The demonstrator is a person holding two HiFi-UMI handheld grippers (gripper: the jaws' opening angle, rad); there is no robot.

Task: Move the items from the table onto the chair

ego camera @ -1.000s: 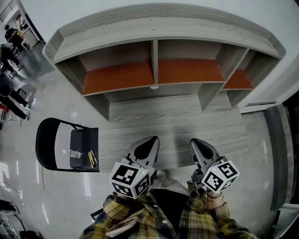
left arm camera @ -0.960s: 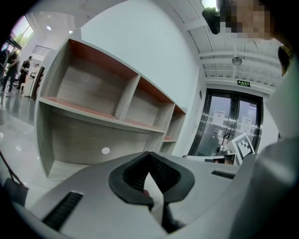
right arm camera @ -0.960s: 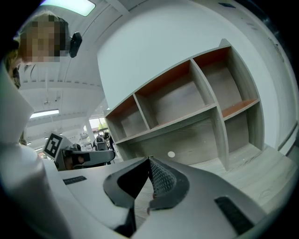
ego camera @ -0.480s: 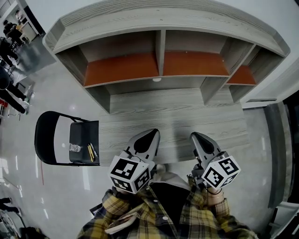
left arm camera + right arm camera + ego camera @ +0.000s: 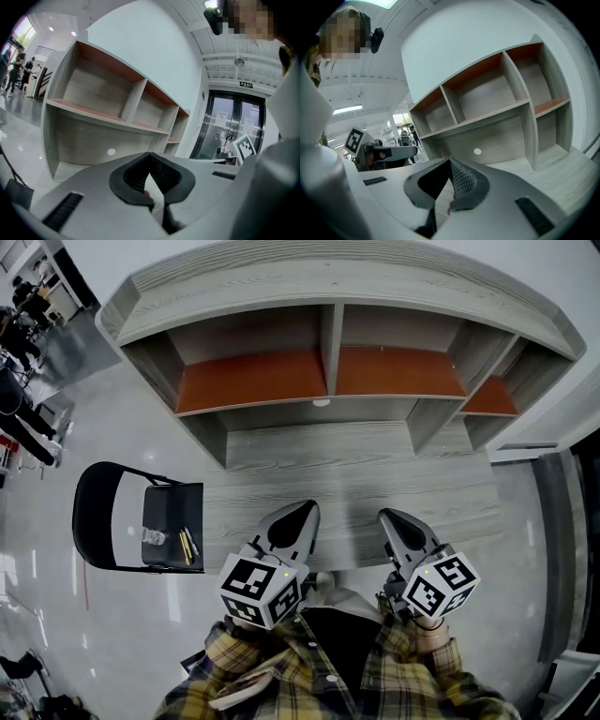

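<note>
**A:** How far along is the move?

**B:** Done, or very nearly, as I read it. The desk (image 5: 356,465) in front of me is bare in every view I have, and so are the shelves (image 5: 253,381) at its far side. Everything I can find sits on the seat of the chair (image 5: 169,512), off to the left of the desk. There's a small clear thing (image 5: 152,538) and, just beside it, a few thin sticks (image 5: 186,545), pens or pencils at a guess.

**A:** Anything in hand?

**B:** No. My left gripper (image 5: 307,510) has its jaws together with nothing between them, and my right gripper (image 5: 389,517) is the same. Both hover over the desk's near edge, well apart from the chair.

**A:** What's left?

**B:** Nothing I can see, unless something lies out of frame.
</note>
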